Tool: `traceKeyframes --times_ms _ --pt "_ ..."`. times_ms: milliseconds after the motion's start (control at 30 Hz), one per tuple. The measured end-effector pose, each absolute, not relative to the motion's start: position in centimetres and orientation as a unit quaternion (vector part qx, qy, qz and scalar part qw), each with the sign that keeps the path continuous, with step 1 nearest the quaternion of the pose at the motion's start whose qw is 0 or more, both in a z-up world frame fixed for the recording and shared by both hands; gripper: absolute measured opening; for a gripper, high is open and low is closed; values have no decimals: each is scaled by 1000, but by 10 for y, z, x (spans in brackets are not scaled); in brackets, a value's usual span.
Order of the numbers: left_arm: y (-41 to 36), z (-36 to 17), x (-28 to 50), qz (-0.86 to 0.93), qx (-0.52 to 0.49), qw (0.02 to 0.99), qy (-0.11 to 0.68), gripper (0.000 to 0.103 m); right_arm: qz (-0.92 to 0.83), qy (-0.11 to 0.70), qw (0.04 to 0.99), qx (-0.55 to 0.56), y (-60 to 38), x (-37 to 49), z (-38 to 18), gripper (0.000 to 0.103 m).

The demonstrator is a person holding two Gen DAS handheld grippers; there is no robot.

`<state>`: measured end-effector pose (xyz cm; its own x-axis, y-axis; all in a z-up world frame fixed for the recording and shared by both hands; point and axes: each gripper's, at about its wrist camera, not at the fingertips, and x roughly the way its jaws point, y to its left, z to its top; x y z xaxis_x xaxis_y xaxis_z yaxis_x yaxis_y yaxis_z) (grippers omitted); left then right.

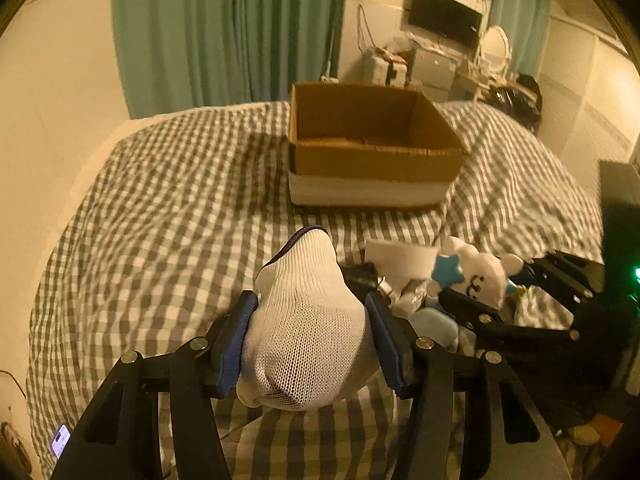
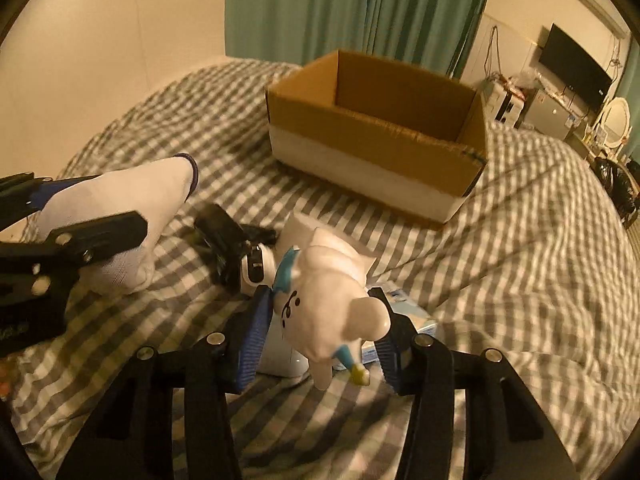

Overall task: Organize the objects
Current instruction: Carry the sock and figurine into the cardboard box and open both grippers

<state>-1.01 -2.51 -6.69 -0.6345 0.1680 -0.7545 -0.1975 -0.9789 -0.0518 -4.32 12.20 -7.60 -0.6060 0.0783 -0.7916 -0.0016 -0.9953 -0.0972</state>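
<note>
My left gripper (image 1: 310,312) is shut on a rolled white sock (image 1: 308,328) with a dark cuff, held above the bed; it also shows in the right wrist view (image 2: 120,216). My right gripper (image 2: 320,312) is shut on a white plush toy (image 2: 332,300) with a blue star, seen in the left wrist view (image 1: 476,272) at the right. An open cardboard box (image 1: 368,160) stands on the bed ahead; it also shows in the right wrist view (image 2: 376,164).
A checked bedspread (image 1: 180,200) covers the bed. Small items lie under the right gripper: a black object (image 2: 220,236), a white gadget (image 2: 256,268), a light blue packet (image 2: 408,320). Green curtains (image 1: 224,28) and a cluttered desk (image 1: 440,60) stand behind.
</note>
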Motion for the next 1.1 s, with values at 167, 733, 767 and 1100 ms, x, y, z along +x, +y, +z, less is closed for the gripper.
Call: traceKeyframes --times_ms 167,733,767,1100 --pt "-25 -45 -14 909 -400 115 7 57 908 -45 23 -415 122 -36 -45 48" --pt "-6 25 -112 920 -361 151 15 57 930 -69 40 -360 156 -87 36 42" --pt "-2 27 -120 920 -361 153 20 57 931 -68 43 -357 162 -94 42 42" --pt "40 17 -216 908 -377 172 55 57 930 -31 40 -364 231 -179 66 42"
